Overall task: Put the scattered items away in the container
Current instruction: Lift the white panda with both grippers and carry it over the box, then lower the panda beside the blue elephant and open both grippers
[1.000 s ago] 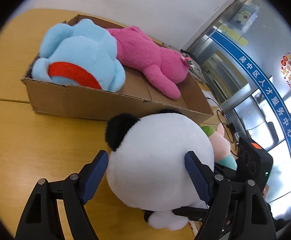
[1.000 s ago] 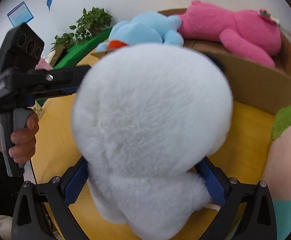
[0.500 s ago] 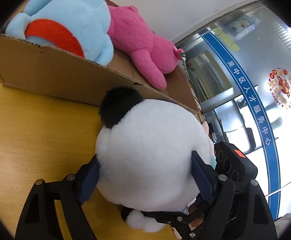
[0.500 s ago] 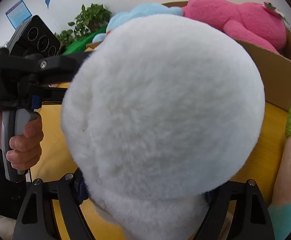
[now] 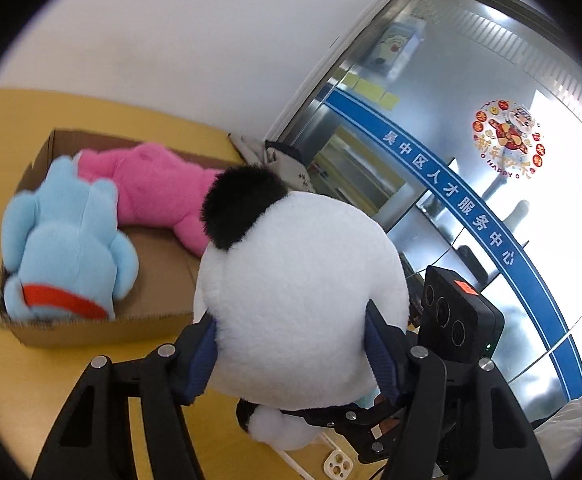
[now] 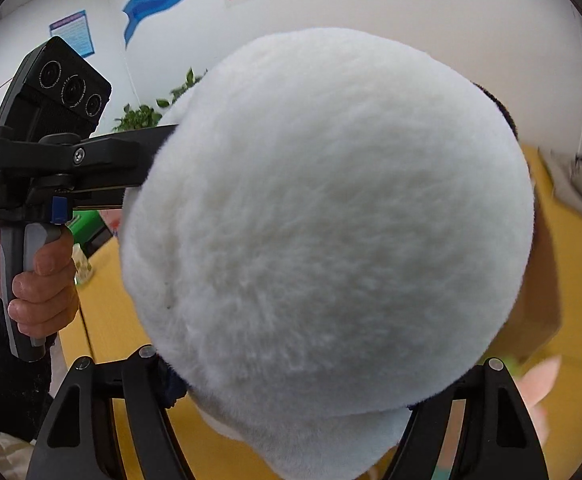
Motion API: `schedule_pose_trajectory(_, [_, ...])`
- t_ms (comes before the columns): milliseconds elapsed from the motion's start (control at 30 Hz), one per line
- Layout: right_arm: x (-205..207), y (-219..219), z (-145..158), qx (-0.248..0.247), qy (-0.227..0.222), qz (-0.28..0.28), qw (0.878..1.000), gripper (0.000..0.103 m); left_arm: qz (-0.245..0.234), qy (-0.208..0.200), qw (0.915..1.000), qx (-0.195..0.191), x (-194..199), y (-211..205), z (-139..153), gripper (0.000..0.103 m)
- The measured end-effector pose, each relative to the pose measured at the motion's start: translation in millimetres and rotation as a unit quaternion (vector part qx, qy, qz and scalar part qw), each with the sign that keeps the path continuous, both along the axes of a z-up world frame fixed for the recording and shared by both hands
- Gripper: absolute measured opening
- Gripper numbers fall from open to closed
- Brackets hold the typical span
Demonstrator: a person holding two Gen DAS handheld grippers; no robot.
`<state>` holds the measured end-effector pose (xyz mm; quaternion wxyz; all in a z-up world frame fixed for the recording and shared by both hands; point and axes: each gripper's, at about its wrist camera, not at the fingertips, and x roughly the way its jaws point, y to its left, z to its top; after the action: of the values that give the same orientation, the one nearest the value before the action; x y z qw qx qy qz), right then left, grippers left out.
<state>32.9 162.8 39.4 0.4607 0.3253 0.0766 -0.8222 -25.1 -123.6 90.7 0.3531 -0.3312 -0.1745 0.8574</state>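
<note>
A round white panda plush with a black ear is held up in the air by both grippers. My left gripper is shut on its sides. My right gripper is shut on it from the other side, and the plush fills that view. The cardboard box sits on the yellow table, below and left of the plush. It holds a blue plush with a red band and a pink plush. The box is mostly hidden in the right wrist view.
The yellow table runs under the box. A white wall and a glass door with a blue band stand behind. A white phone lies on the table under the plush. A pink toy's edge shows low right.
Both grippers have lifted the panda plush off the table and raised it above the box's rim. The box now sits lower in the left wrist view.
</note>
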Motion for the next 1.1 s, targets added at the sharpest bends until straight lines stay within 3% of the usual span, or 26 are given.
schedule_pose_trajectory(267, [-18.1,-11.4,115.7,-0.038,0.125,-0.006,0.991,0.082,0.000,0.140,0.9896,-0.033,-8.7,8.5,121.7,0.064])
schedule_pose_trajectory(400, [-36.7,-21.1,139.8,-0.049,0.140,-0.009,0.989,0.082,0.000,0.158,0.9869,-0.035,-27.8,4.8,140.8,0.064])
schedule_pose_trajectory(500, [-57.4,-28.7,137.4,-0.051,0.126,-0.013,0.991,0.082,0.000,0.148,0.9883,-0.037,-51.7,5.8,138.7,0.064])
schedule_pose_trajectory(633, [-88.0,-38.4,110.5,-0.046,0.087,-0.026,0.995,0.082,-0.004,0.108,0.9935,-0.036,-92.0,7.0,111.2,0.064])
schedule_pose_trajectory(800, [-128.8,-53.4,34.7,-0.018,0.000,-0.041,0.999,0.082,-0.008,0.010,0.9989,-0.046,-146.2,12.2,32.1,0.065])
schedule_pose_trajectory(900, [-151.8,-66.3,-26.5,0.004,-0.065,-0.050,0.997,0.082,0.000,-0.072,0.9961,-0.051,-177.1,9.1,-31.7,0.065])
schedule_pose_trajectory(1000, [-167.2,-79.3,-76.7,0.023,-0.127,-0.062,0.990,0.082,0.026,-0.141,0.9881,-0.054,-198.2,3.8,-87.1,0.065])
schedule_pose_trajectory(1100, [-170.3,-92.9,-106.4,0.048,-0.156,-0.071,0.984,0.081,0.025,-0.160,0.9855,-0.051,-202.1,0.1,-117.4,0.069])
